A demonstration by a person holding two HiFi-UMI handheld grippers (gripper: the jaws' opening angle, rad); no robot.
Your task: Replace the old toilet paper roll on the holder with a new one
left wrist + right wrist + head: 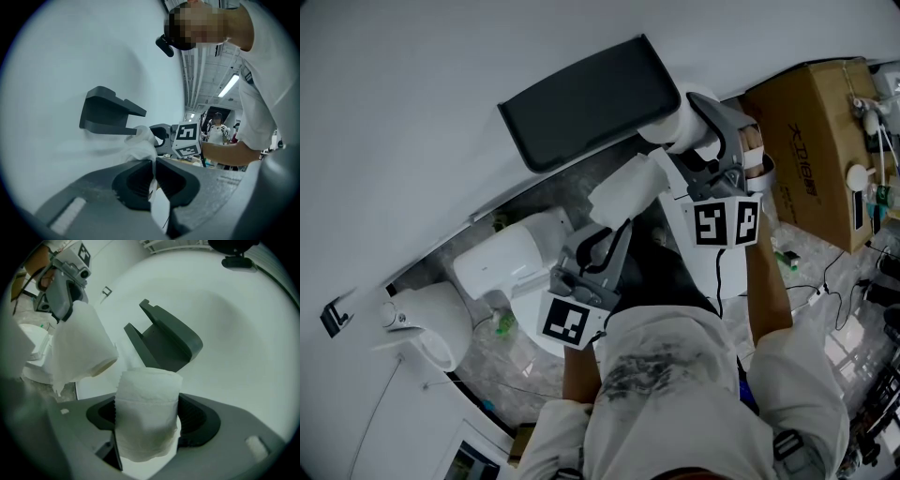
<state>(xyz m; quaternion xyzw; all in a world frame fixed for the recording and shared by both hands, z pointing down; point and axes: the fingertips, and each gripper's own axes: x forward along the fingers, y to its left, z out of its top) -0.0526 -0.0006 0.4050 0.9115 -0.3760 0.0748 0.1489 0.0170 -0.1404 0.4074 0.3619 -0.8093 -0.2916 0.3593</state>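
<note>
A toilet paper roll (147, 413) is pinched across its curved sides by the right claw (147, 423), whose jaws are spread wide around it. The roll's long axis is set crosswise to the jaws, and one flat end is turned up toward the dark grey holder (164, 341). The holder is fixed to the white wall (441, 75) and juts out from it. In the head view this roll is seen just below the holder's right end. A second roll (79, 348) is gripped by the left claw (153, 164), whose jaws are pressed almost together on the paper at one end. Its long axis is slanted, and its open cardboard core (104, 365) is pointed down toward the right claw. This roll is carried between the two claws, apart from the holder and near the first roll; whether the two touch cannot be told. Below the wall, a white toilet (502, 258) is seen on the grey floor (478, 361), and a cardboard box (811, 131) stands to the right.
</note>
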